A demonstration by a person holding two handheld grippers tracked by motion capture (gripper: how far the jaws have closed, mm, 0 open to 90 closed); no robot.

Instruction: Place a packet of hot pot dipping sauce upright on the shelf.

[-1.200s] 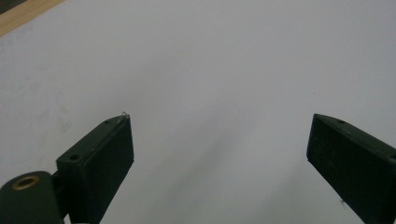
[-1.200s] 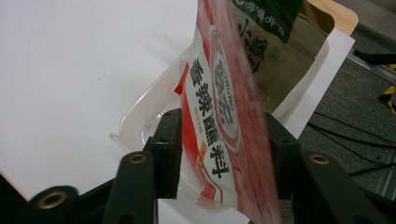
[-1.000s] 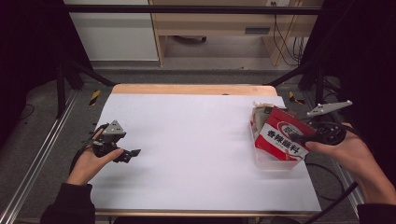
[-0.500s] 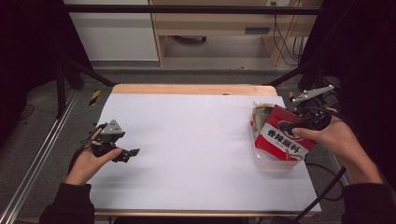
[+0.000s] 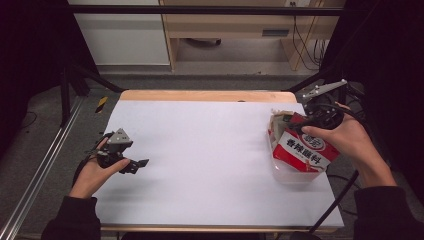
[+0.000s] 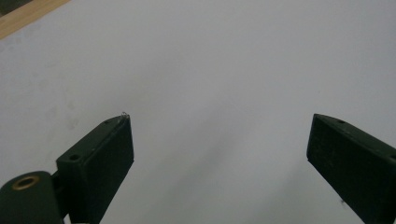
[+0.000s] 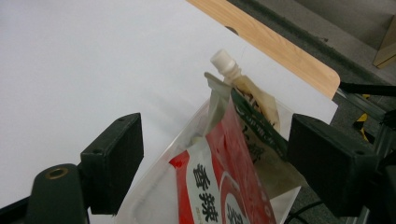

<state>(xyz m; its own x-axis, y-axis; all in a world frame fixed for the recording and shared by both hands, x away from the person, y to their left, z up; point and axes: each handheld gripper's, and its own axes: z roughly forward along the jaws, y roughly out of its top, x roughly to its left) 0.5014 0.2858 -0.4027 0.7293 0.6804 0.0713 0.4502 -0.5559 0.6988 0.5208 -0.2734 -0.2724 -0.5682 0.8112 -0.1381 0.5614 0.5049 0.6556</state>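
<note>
Red seasoning pouch (image 5: 304,151) reads "香辣腌料".

Red packet (image 7: 224,186) cropped below

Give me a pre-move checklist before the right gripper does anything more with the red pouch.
1. Right gripper jaws open, just been opening, pads off the red pouch: ok.
2. Red pouch sits in the clear container: ok.
3. Spouted pouch behind it also in the container: ok.
4. Pouches settled and won't tip out: cannot tell.
5. Left gripper open, nothing between its jaws: ok.
6. White table bare between the hands: ok.
</note>
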